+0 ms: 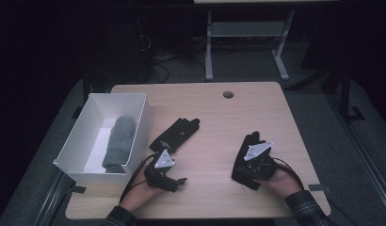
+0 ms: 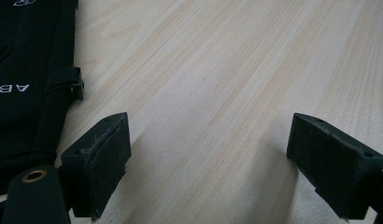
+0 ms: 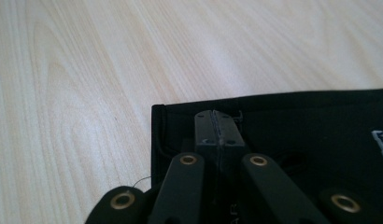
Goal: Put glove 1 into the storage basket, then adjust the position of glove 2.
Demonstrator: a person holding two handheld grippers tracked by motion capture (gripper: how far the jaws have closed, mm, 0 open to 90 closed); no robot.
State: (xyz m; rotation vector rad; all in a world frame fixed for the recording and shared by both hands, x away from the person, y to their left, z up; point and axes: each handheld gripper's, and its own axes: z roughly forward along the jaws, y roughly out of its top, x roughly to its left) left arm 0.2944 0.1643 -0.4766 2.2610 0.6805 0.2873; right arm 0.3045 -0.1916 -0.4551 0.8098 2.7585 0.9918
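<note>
My right gripper (image 1: 251, 165) sat at the near right of the wooden table (image 1: 257, 108), jaws pressed fully together in the right gripper view (image 3: 216, 130). They were over the cuff edge of a black glove (image 1: 245, 162), and that glove's fabric (image 3: 311, 135) lay under and around the jaw tips. I couldn't tell whether cloth was actually pinched between the pads; the seam between them looked closed with nothing sticking out. In the high view this glove lay flat, fingers pointing away from me, mostly under the gripper and my hand.

My left gripper (image 1: 178, 181) was at the near left, jaws spread wide. In the left gripper view (image 2: 208, 154) there was bare tabletop between the pads, nothing held. A second black glove (image 1: 176, 134) lay just beyond it toward the middle of the table, and its edge with white lettering (image 2: 26, 84) showed beside the left-hand jaw in that view, close but apart from the pad.

A white box (image 1: 137, 127) stood at the left table edge, with a grey glove (image 1: 118, 141) lying lengthwise inside it. The two black gloves were well apart from each other.
</note>
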